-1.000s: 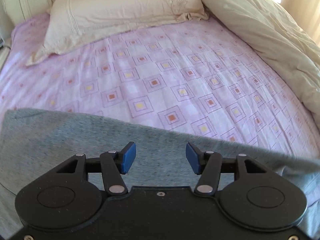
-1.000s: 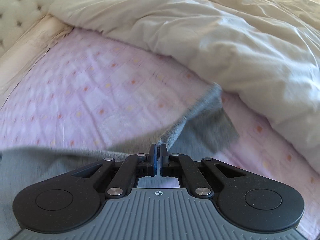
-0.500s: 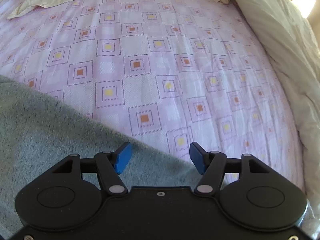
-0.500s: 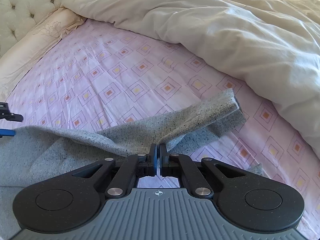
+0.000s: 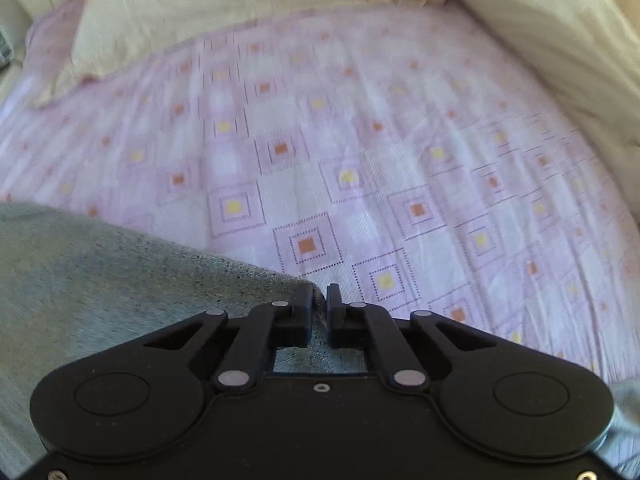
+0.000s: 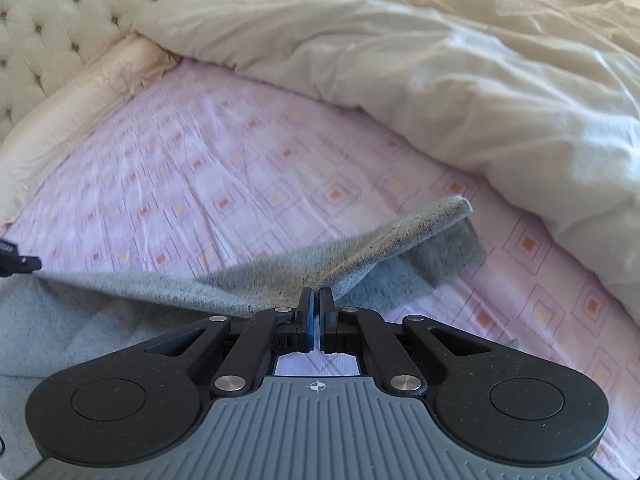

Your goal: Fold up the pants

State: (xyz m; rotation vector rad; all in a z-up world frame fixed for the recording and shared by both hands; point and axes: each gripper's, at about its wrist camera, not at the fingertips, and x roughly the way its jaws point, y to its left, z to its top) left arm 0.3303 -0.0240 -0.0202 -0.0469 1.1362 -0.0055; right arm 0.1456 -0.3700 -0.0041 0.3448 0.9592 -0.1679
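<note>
We hold the left gripper low over the bed, tipped forward, its fingers drawn nearly together on the edge of the grey pants; a strip of that cloth shows pinched in the narrow gap between them. The pants spread out to the left of and behind those fingers, and the pink patterned sheet runs ahead of them to a cream pillow (this view is blurred).

Our right gripper sits at a similar forward tilt, its fingers pressed close on another part of the pants, with only a thin slit between the blue pads. From there the cloth rises ahead and to the right as a lifted band, folded over on itself at its far end and clear of the sheet.

Only the right view shows that raised, doubled end, the tufted headboard, and the left gripper's tip at the far left edge holding the same taut cloth. The duvet lies heaped ahead and to the right of these fingers; the left view catches just its edge.
</note>
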